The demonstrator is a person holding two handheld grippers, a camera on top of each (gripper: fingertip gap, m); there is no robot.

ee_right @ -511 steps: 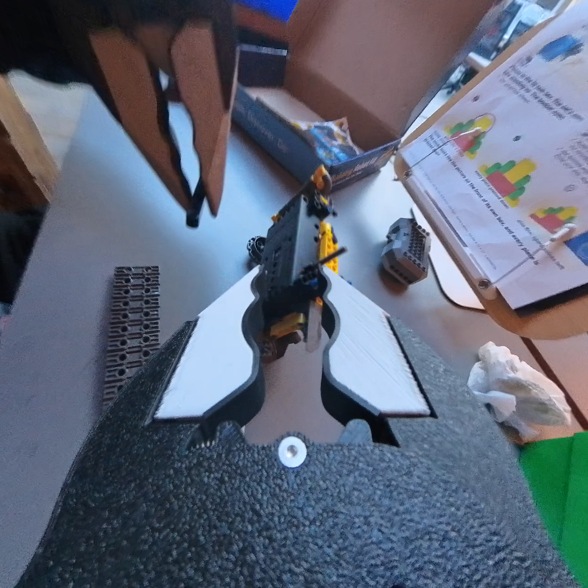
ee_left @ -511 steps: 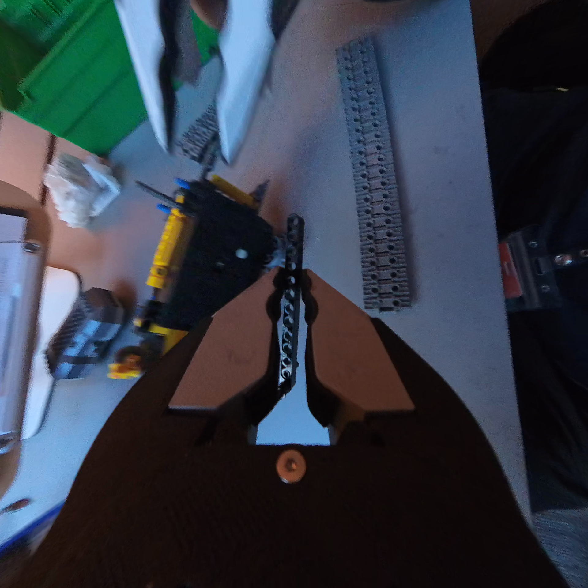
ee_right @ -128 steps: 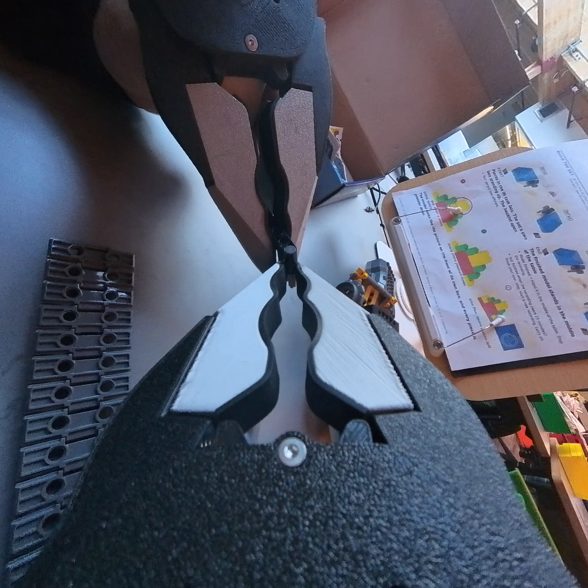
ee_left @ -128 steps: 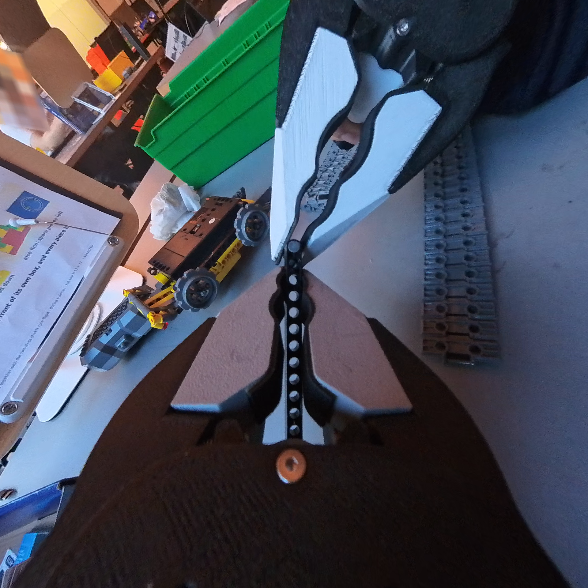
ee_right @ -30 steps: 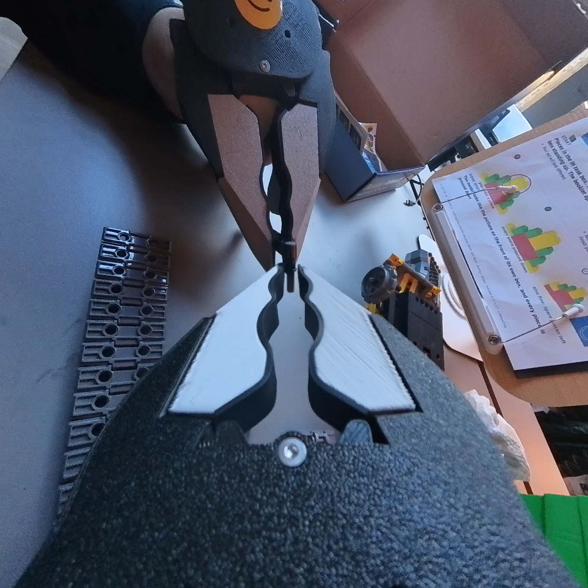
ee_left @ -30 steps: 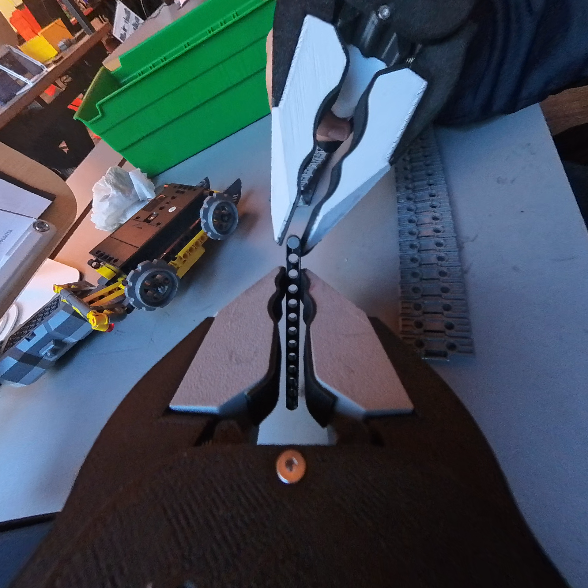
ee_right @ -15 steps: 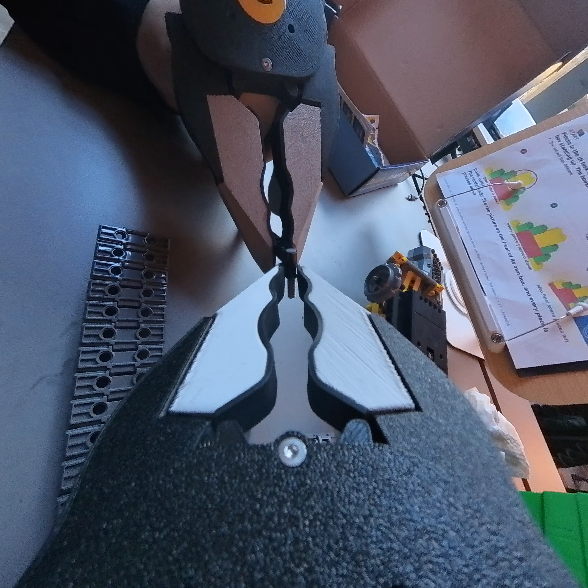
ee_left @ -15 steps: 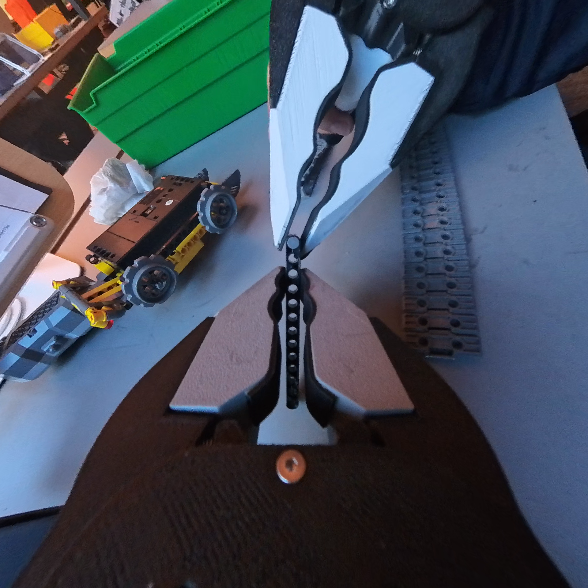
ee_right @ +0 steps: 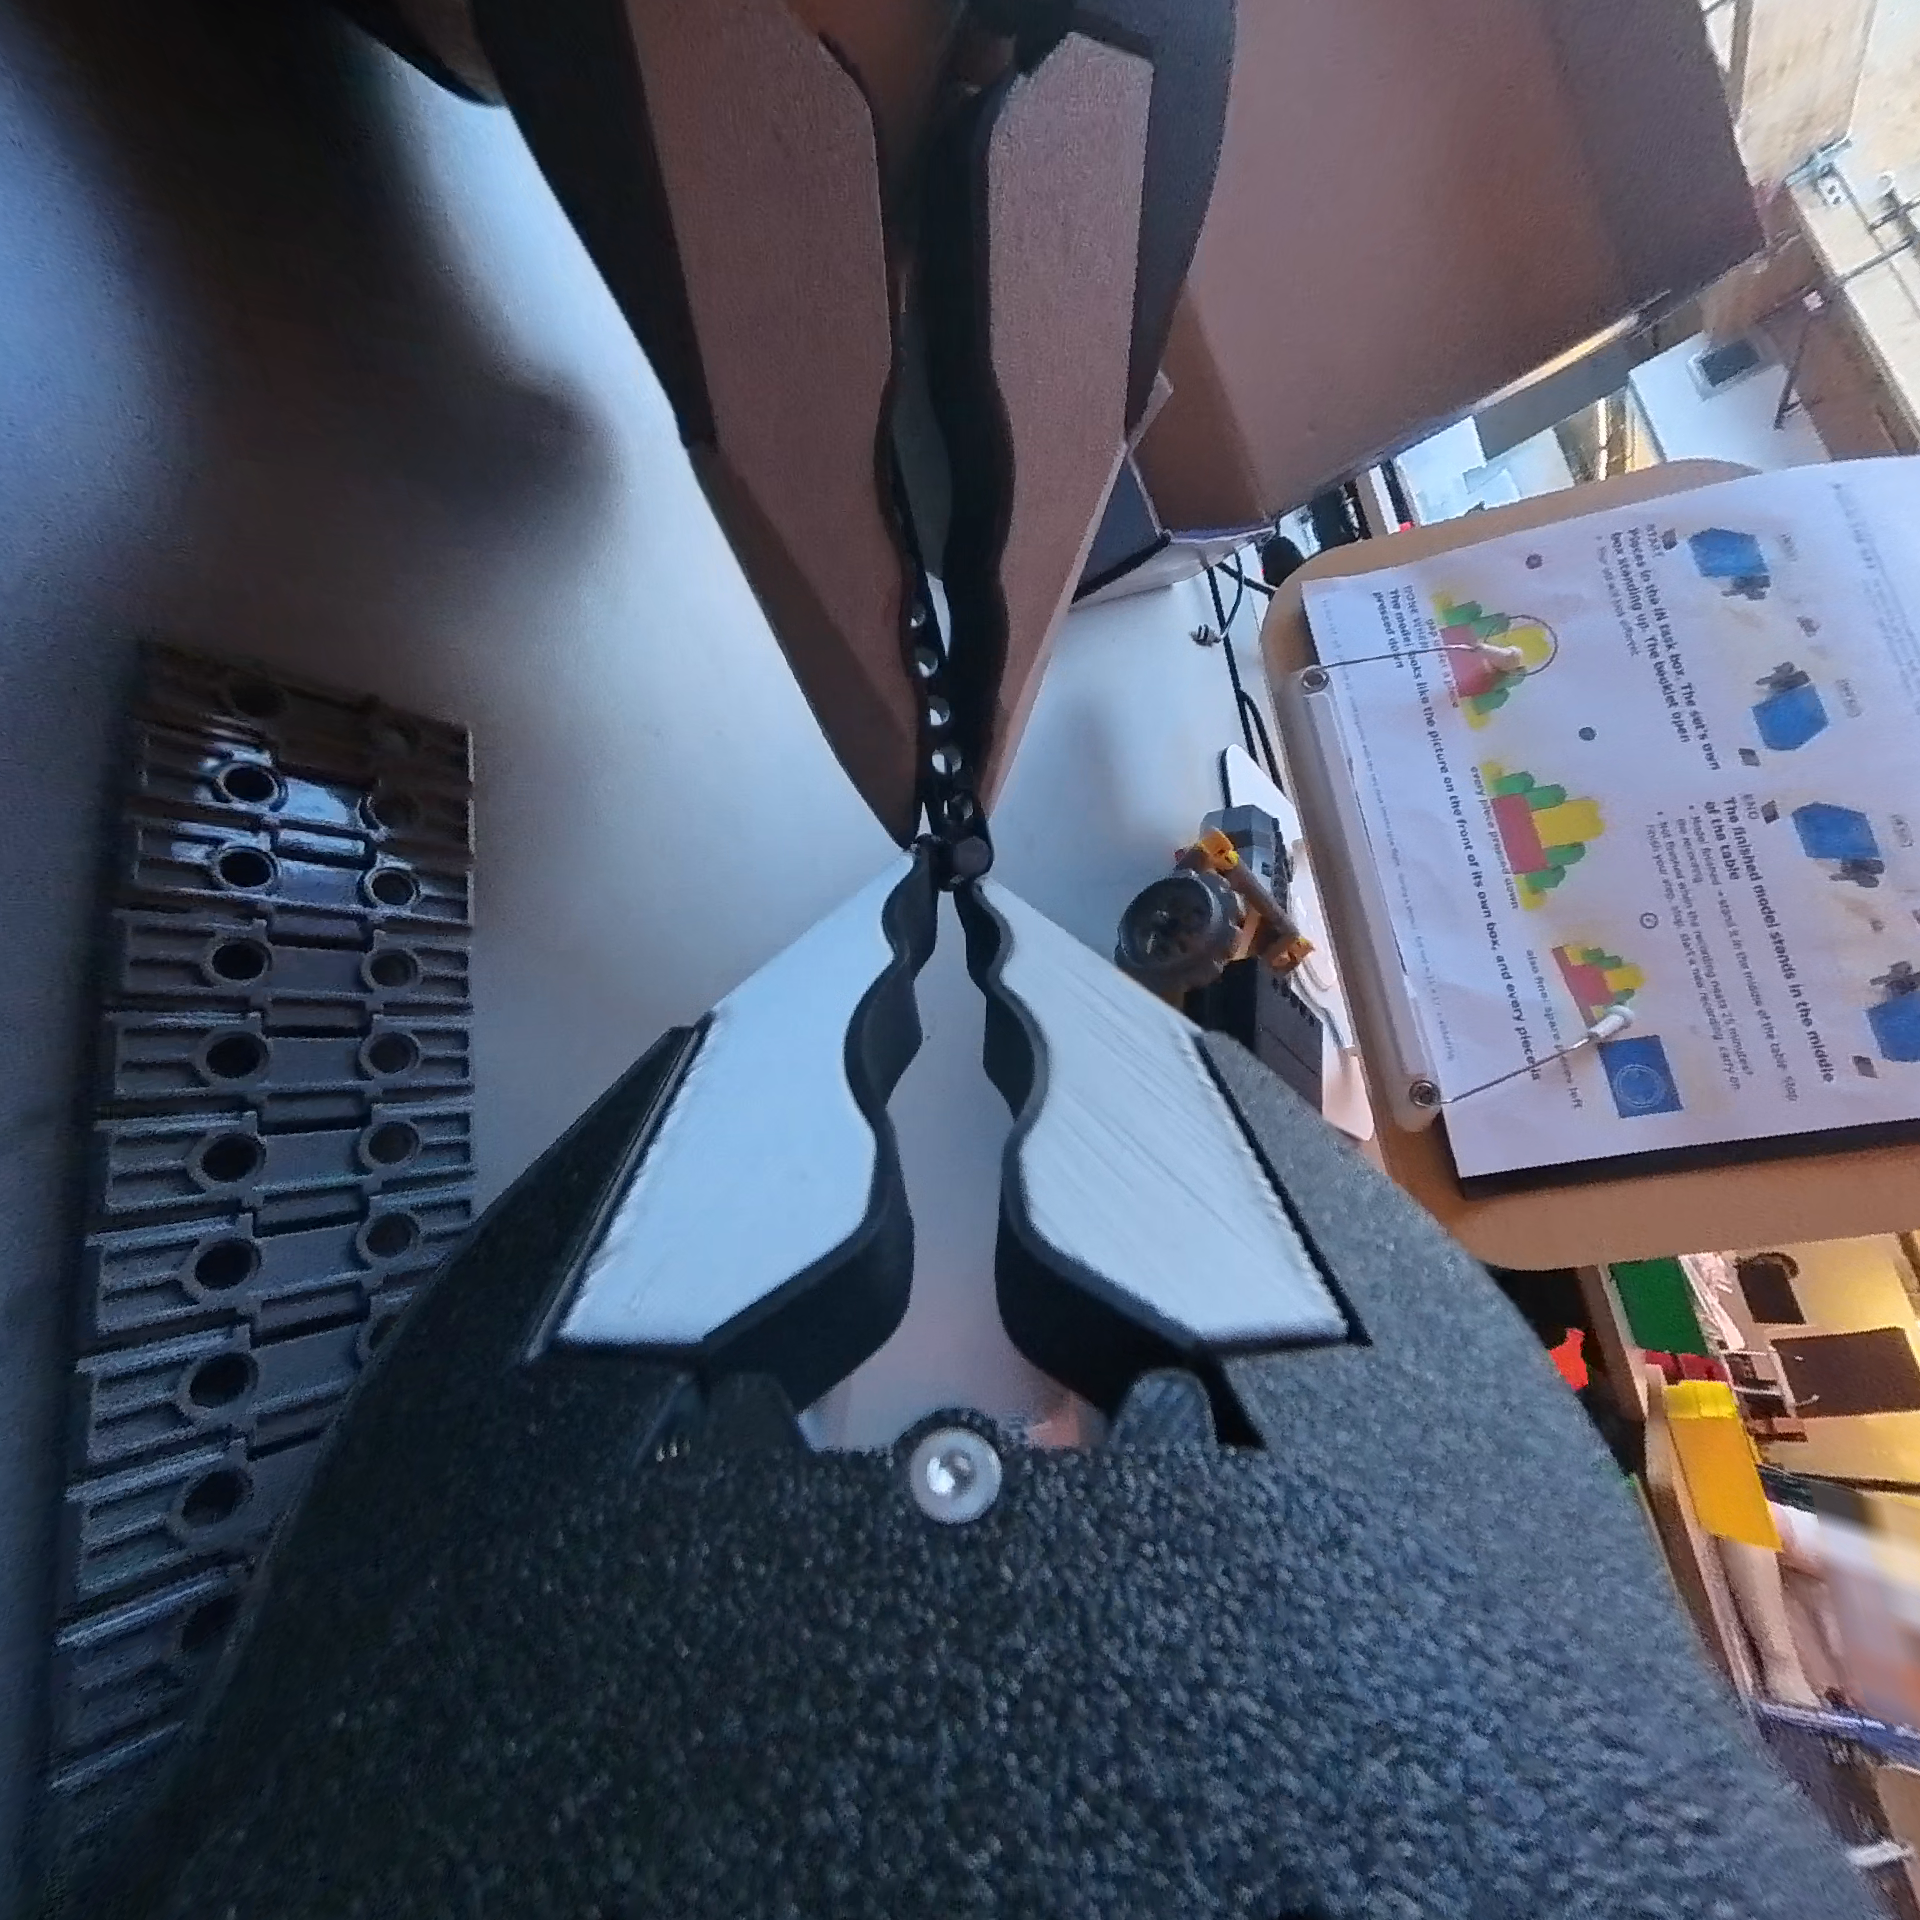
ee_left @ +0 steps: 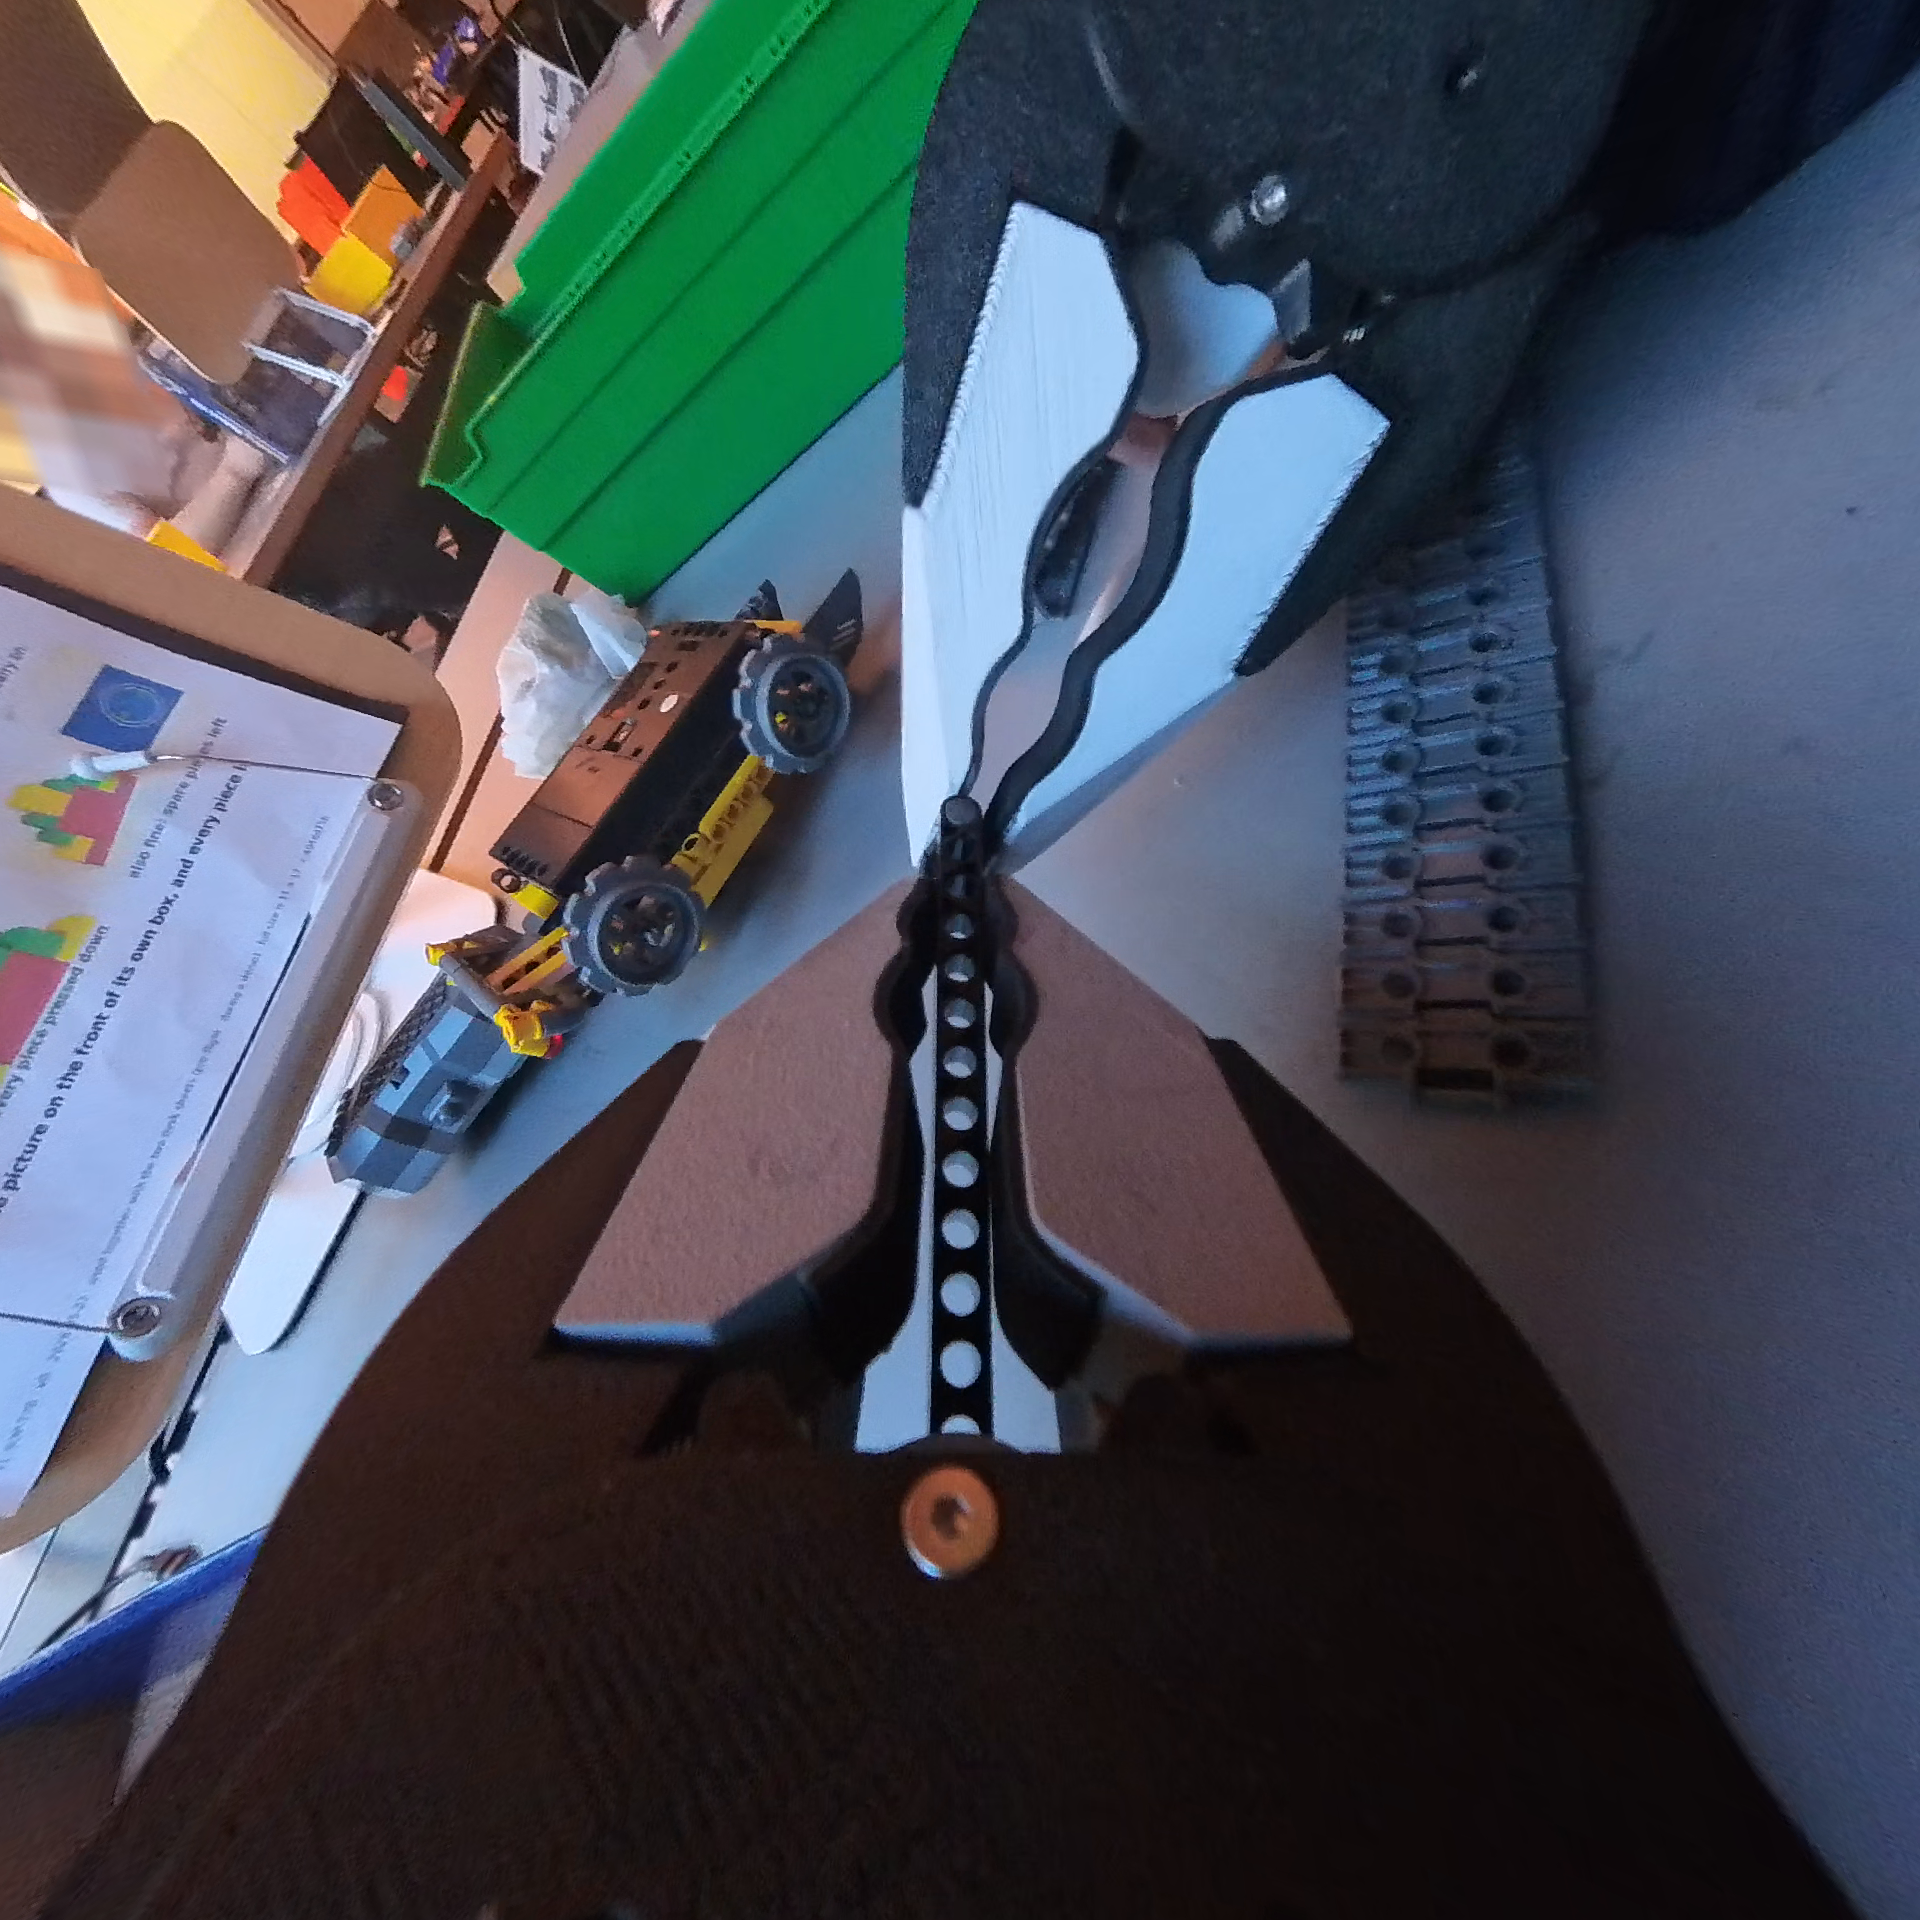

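My left gripper [ee_left: 958,883], with brown pads, is shut on a long black beam with a row of holes [ee_left: 958,1143], held along its fingers above the grey table [ee_left: 1714,1143]. My right gripper [ee_right: 945,883], with white pads, meets it tip to tip and is shut on a small black pin [ee_right: 964,857] at the beam's end hole. The beam [ee_right: 940,717] also shows between the brown pads in the right wrist view. The right gripper [ee_left: 956,831] comes down from the top of the left wrist view.
A black and yellow wheeled model [ee_left: 665,790] and a grey block [ee_left: 426,1101] lie left of the grippers. A grey track strip [ee_left: 1455,831] lies on the right. Green bins [ee_left: 675,312], crumpled tissue [ee_left: 561,665], an instruction board [ee_right: 1610,831] and a cardboard box [ee_right: 1403,260] surround them. Both grippers' tips are close together, under 4 cm apart.
The two grippers have closed in on each other, staying tip to tip. The beam now reaches deeper between the left gripper's pads. Both views have tilted.
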